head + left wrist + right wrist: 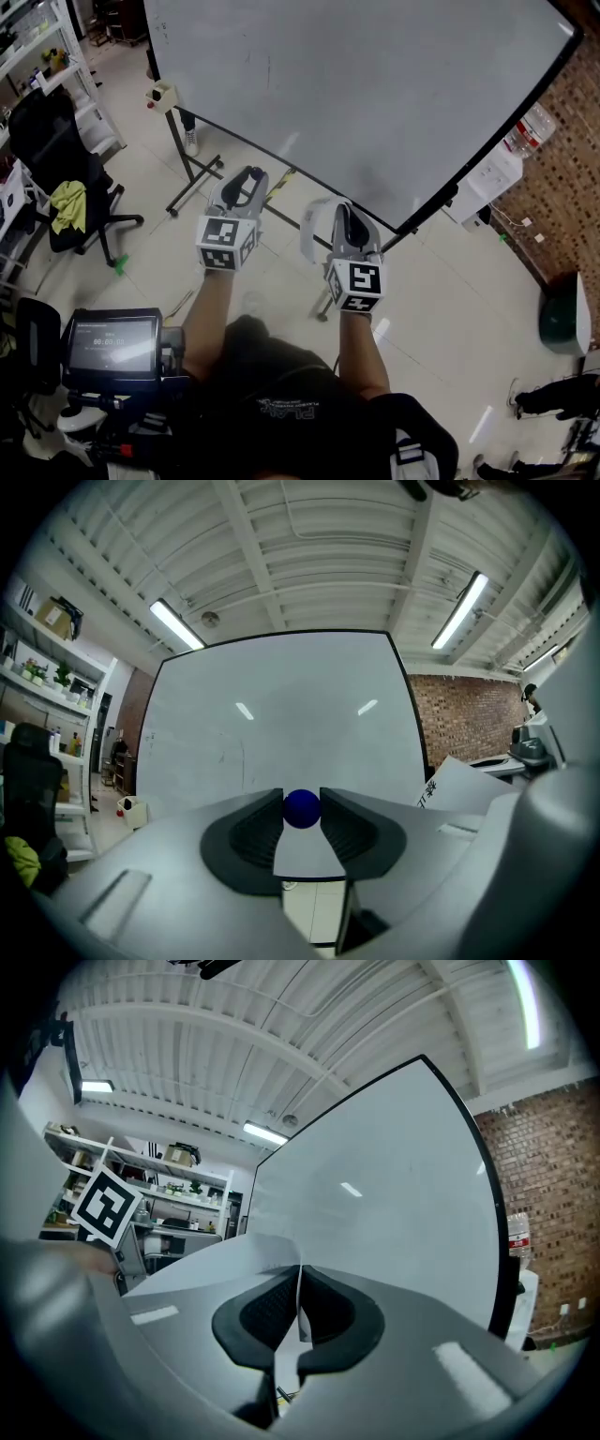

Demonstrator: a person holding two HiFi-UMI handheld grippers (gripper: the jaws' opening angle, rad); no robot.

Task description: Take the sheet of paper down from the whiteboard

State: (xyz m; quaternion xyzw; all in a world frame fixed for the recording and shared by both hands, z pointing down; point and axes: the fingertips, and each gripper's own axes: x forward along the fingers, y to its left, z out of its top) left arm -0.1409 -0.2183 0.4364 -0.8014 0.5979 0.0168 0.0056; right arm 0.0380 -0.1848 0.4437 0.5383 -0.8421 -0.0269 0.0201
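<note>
The whiteboard (356, 94) stands bare in front of me, also filling the left gripper view (281, 724) and the right gripper view (394, 1204). My right gripper (342, 216) is held level just short of the board. It is shut on the white sheet of paper (216, 1265), whose edge is pinched between the pads while the rest curls off to the left. The paper (314, 232) hangs off the board, and shows printed marks (459, 785). My left gripper (249, 178) is beside it, shut on a small blue round magnet (302, 808).
The whiteboard's wheeled stand (192, 173) is on the tiled floor below the grippers. A black office chair with a yellow-green cloth (67, 202) and white shelving (56, 56) are at left. A water dispenser (487, 183) and brick wall (562, 178) are at right. A person's legs (553, 394) show at bottom right.
</note>
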